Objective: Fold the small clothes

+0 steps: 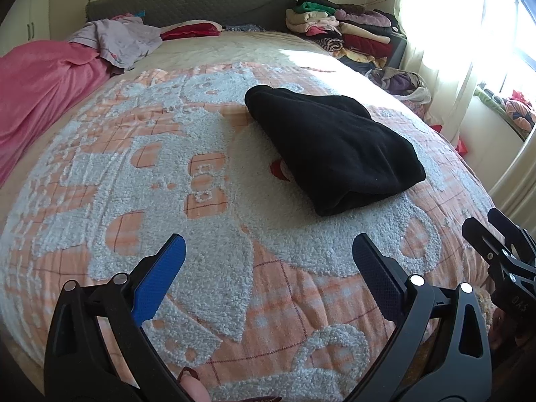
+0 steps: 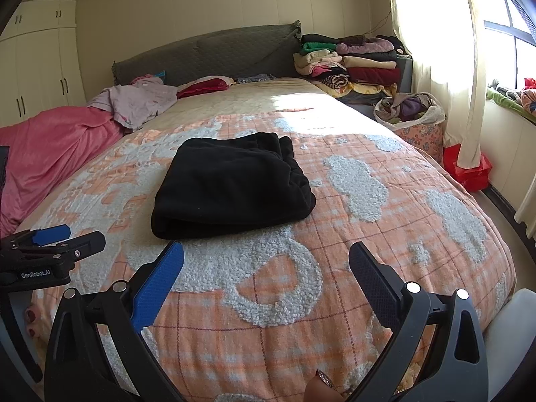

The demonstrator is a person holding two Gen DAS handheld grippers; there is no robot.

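Garment status: black fleece garment lies folded into a thick rectangle at the centre of the right wrist frame, on the orange-and-white tufted bedspread; in the left wrist view it sits right of centre. Left gripper has its jaws spread wide, nothing between them, low in the frame and apart from the cloth; right gripper likewise spread and empty, its blue finger just below the garment's near fold. We judge the fold essentially complete; layered edges show at the lower left of the bundle; the upper right corner looks slightly bunched. If we tidy, we should press flat along the top rather than pinch, since fleece this thick will spring open if lifted by one layer. If we move it, we should take all layers at the near folded edge with both grippers, level. Stack of folded clothes at upper right is a likely destination; pink blanket at left.
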